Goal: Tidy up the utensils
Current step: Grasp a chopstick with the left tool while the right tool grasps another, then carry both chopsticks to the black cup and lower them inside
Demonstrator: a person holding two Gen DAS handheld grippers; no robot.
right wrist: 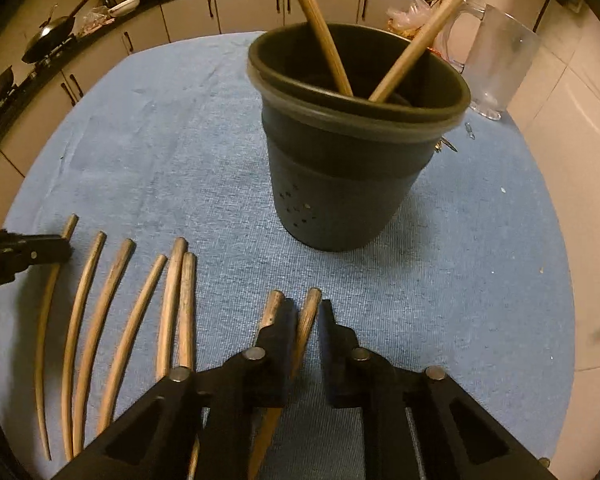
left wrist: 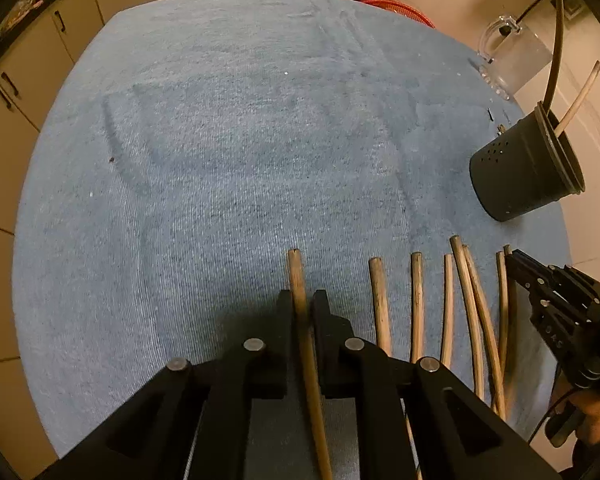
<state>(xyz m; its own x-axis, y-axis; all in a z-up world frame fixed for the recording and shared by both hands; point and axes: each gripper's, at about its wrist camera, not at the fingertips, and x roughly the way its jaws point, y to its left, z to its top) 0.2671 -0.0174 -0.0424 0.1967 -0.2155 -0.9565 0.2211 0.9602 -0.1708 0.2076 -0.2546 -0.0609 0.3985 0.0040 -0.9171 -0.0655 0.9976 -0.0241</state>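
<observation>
Right wrist view: the rightmost chopstick (right wrist: 305,322) lies lengthwise between the right gripper (right wrist: 302,312) jaws, clamped, pointing toward the holder (right wrist: 340,184) just ahead. The left gripper (left wrist: 302,304) clamps the leftmost chopstick (left wrist: 296,276), farther from the holder.

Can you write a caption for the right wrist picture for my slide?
Right gripper jaws closed on a chopstick, facing the dark holder with two already inside.

Dim warm indoor light, soft shadows, strong fisheye bending at edges.
</observation>
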